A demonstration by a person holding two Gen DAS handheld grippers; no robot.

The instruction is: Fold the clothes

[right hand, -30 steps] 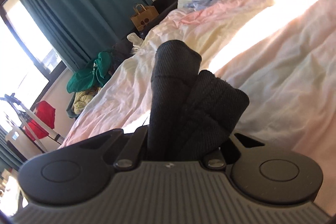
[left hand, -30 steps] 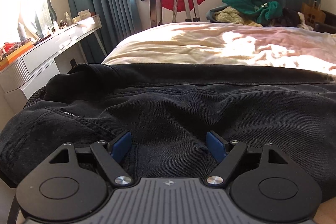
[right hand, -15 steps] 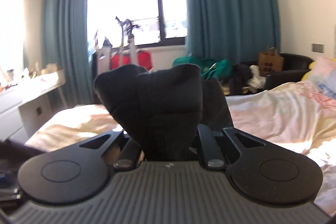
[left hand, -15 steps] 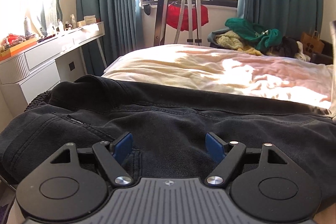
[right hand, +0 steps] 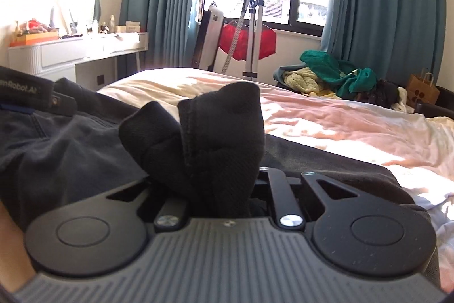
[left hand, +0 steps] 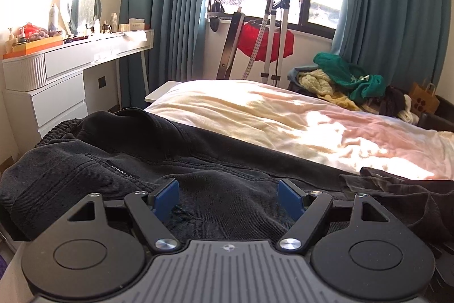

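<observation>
Black denim trousers (left hand: 119, 169) lie spread across the near edge of the bed (left hand: 255, 115). My left gripper (left hand: 228, 199) is open, its blue pads (left hand: 166, 198) resting just above the cloth near the waistband. My right gripper (right hand: 224, 189) is shut on a bunched black end of the trousers (right hand: 210, 129), which stands up between the jaws. The rest of the trousers (right hand: 56, 138) lies to its left, where part of the left gripper (right hand: 25, 93) shows.
A white dresser (left hand: 56, 70) with bottles stands at the left. A pile of green and yellow clothes (left hand: 343, 78) sits beyond the bed. A steamer stand with a red item (left hand: 266, 41) is at the window. A paper bag (left hand: 425, 101) is at the far right.
My right gripper has swung round from facing the pillows to facing the window, carrying the black cloth end over toward the trousers. The left gripper has stayed open over the waistband, tilting up.
</observation>
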